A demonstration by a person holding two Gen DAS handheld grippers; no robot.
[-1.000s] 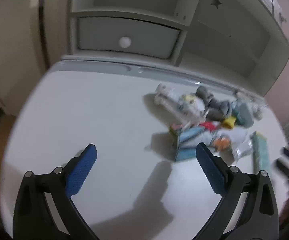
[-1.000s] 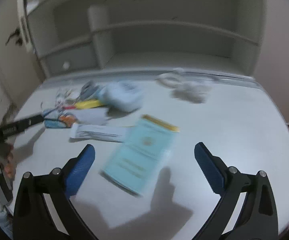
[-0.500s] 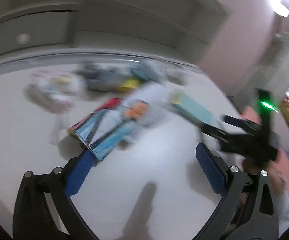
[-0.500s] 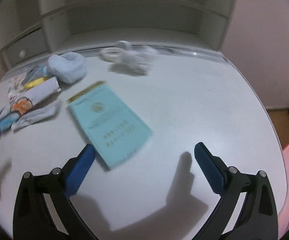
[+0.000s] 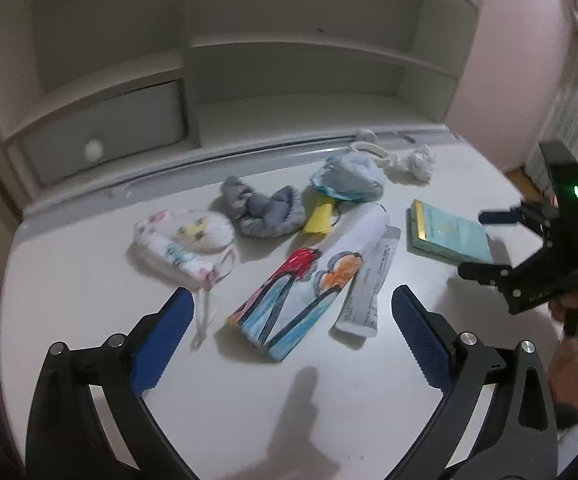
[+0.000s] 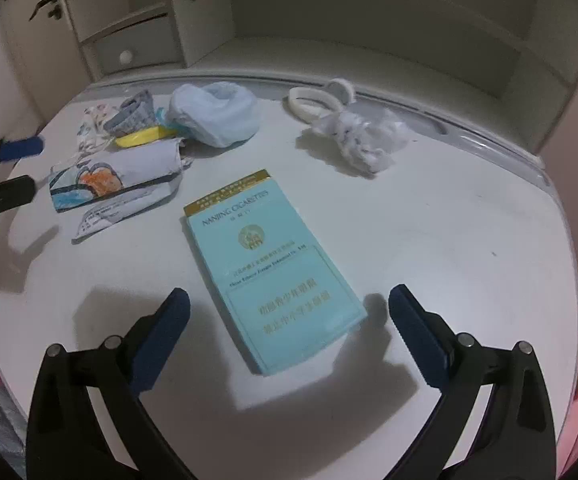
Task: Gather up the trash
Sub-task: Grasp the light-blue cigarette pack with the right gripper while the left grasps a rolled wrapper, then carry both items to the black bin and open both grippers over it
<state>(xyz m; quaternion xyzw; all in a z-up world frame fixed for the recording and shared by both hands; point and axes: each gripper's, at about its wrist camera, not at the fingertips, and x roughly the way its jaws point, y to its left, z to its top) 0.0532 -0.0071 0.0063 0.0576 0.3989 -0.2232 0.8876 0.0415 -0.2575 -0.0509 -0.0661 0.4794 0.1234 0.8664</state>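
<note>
- The left gripper (image 5: 289,336) hung over the white table (image 5: 69,300) with its blue jaws wide apart and nothing between them.
- Just past it lay a folded paper drawing coloured red, orange and blue (image 5: 293,304), with a flat white tube (image 5: 369,284) touching its right side.
- Farther back sat a white printed cloth mask (image 5: 185,244), a grey crumpled cloth (image 5: 265,208), a small yellow scrap (image 5: 319,218) and a pale blue bundle (image 5: 349,180).
- The right gripper (image 6: 287,330) also had its jaws wide, empty.
- A flat light blue cigarette box with a gold edge (image 6: 273,264) lay on the table, its near end between the right jaws, not touching them.
- A crumpled clear plastic wrapper (image 6: 359,136) and a white ring (image 6: 309,106) sat near the table's back edge.
</note>
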